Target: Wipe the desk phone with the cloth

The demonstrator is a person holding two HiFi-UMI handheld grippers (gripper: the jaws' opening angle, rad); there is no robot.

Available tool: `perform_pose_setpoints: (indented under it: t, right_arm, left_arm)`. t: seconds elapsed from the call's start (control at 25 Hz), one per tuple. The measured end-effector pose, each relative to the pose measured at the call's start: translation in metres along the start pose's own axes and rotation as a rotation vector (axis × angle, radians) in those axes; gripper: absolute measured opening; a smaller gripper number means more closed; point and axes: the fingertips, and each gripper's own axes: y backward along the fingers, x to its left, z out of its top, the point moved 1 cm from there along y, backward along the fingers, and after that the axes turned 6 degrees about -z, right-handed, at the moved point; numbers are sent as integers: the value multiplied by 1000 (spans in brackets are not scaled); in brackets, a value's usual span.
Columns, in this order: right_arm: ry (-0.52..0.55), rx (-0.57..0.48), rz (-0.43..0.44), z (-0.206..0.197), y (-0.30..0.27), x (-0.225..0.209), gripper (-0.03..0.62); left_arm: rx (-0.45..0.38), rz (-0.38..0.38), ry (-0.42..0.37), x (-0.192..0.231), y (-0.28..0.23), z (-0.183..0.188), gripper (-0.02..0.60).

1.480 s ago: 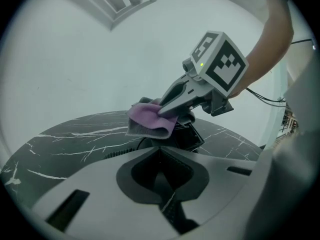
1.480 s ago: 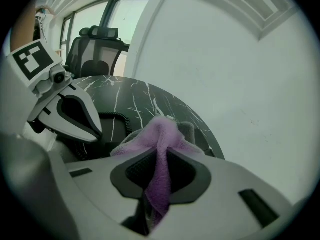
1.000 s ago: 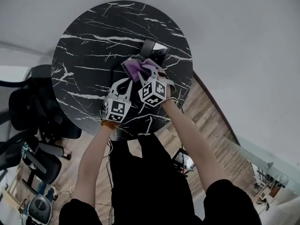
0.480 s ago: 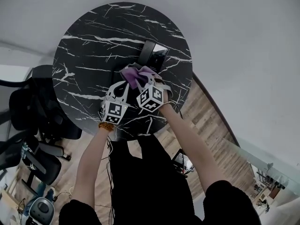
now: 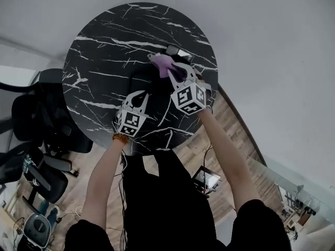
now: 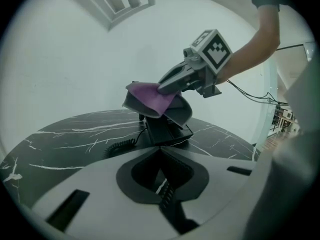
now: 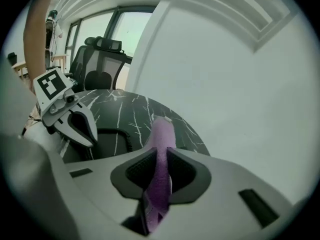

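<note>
Since the earlier frames, the right gripper had moved farther across the round black marbled worktop and a little right, carrying the purple cloth from the near side of the desk phone up onto its far, raised part. The left gripper had barely shifted.

That worktop filled the middle of the head view, with a pale wall beyond it, a wood floor at the near right and a black office chair at the left. The phone stood right of the worktop's centre; in the left gripper view its dark base sat on the marble with the tilted grey upper part above it.

The left gripper hovered just near of the phone, its jaws closed tip to tip with nothing between them. The right gripper reached in from the right, its jaws clamped on the cloth, which ran as a folded strip between them and out past their tips. The cloth lay draped over the top edge of the phone's raised part, touching it.

A coiled cord lay on the worktop just left of the base.
</note>
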Motion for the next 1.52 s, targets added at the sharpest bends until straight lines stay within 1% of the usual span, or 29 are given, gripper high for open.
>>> perform_pose_setpoints:
  t: [0.2,0.32,0.44,0.52,0.64,0.8,0.96,1.12,1.24,1.32,1.44,1.52]
  right_arm:
    - [35,26,-53,-6,-7,-38,75]
    - [48,32,-76,-10,-9,-54,75]
    - [55,41,-91,-15,-8,-62,75]
    - [64,49,-97,-20,-9,-63,75]
    - [71,56,-98,-24,-13,-61,75]
    - [75,60,-100,-26,-17,-61,75]
    - [56,77,-94,-31,-16,-57,75]
    - [56,90,-90,-36,-16,-55,75]
    - [59,111,-90,-41,-21,-54,75]
    - [41,133,-84,-48,-25,-53,75]
    - [-7,151,-75,-53,-29,-52,75]
    - [-10,159,-74,-54,-29,-50,75]
  left_arm:
    - [12,-15,-17,-3,-1,-1,12]
    - [19,-11,-12,-1,-2,-1,12]
    - [7,-16,5,0,-4,1,12]
    - [9,-23,8,0,-5,0,12]
    - [24,-20,-8,0,-5,-3,12]
    - [17,-17,10,1,-5,-3,12]
    - [49,-28,-53,-7,-4,-5,12]
    - [61,-29,-72,-10,-4,-8,12]
    - [67,-30,-106,-11,-5,-8,12]
    - [70,-32,-123,-13,-5,-9,12]
    - [72,-29,-123,-12,-5,-9,12]
    - [70,-26,-114,-12,-6,-8,12]
